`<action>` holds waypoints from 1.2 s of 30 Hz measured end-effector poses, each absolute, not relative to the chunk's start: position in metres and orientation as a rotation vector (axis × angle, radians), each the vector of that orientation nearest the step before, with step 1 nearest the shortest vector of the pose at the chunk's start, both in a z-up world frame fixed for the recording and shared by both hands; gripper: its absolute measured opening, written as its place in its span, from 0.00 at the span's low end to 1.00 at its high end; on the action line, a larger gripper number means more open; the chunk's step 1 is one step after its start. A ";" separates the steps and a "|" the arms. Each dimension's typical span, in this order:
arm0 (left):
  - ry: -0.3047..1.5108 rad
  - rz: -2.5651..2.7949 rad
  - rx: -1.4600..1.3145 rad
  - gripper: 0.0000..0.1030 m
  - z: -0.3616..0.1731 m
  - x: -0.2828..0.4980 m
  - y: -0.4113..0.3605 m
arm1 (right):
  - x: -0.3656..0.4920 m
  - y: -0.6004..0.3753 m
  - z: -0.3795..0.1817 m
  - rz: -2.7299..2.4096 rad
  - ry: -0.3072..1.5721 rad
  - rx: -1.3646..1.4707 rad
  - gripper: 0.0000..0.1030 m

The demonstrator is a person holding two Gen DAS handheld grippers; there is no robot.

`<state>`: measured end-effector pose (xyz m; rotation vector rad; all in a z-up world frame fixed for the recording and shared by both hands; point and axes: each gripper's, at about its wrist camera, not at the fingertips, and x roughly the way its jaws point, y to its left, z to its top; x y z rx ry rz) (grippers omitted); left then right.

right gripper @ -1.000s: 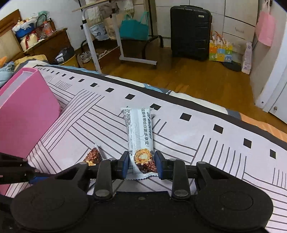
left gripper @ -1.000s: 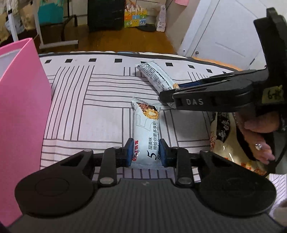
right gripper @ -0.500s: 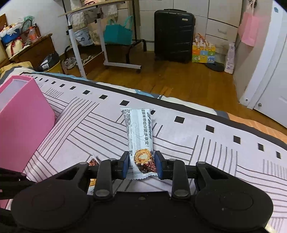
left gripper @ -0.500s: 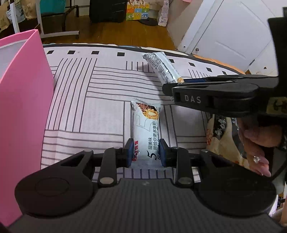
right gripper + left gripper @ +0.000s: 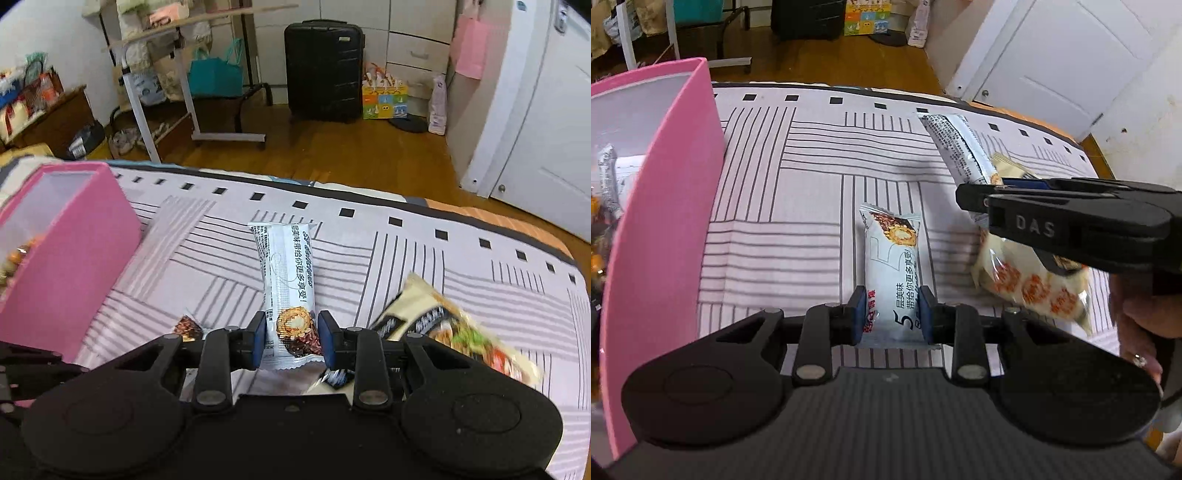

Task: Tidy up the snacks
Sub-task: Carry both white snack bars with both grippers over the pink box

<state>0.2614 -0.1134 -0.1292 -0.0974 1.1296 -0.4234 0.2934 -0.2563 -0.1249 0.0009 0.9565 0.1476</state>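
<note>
We had the pink box [image 5: 661,206] at the far left, standing on the bed [image 5: 798,192], and through its open top a few wrapped snacks already lay inside, so part of the sorting looked done. How many were in there we could not tell.

Just right of the box, our left claw [image 5: 892,314] was closed on the near end of a white snack bar [image 5: 892,273]. That bar ran straight away from us along the claw's fingers, its long axis lengthwise to the view, with the picture of the biscuit at the far end and the printed numeral at the gripped end. It seemed lifted a little off the striped cover, though we could not be sure it was clear of it.

Further right, our right claw [image 5: 291,339] was closed on a second bar [image 5: 288,280] of the same kind, held by the end bearing the biscuit picture, so its crimped plain end pointed away from us toward the foot of the bed. In the left wrist view this second bar slanted up and to the left from the claw.

Farthest right, a cream snack bag [image 5: 454,328] with orange and green print lay loose on the bed beside the right claw, partly under it, tilted with its long axis running from near right to far left.

We judged the task as midway: two bars in hand and not yet in the box, the bag not yet picked up.
</note>
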 end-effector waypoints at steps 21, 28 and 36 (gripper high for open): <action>1.047 -0.571 -0.043 0.27 -0.054 0.151 -0.058 | 0.131 -0.235 -0.064 0.192 0.903 -0.002 0.33; 1.015 -0.617 -0.055 0.27 -0.034 0.121 -0.034 | 0.094 -0.211 -0.043 0.235 0.868 -0.032 0.33; 0.928 -0.585 -0.102 0.27 -0.008 0.107 0.003 | 0.075 -0.182 -0.015 0.311 0.804 -0.030 0.33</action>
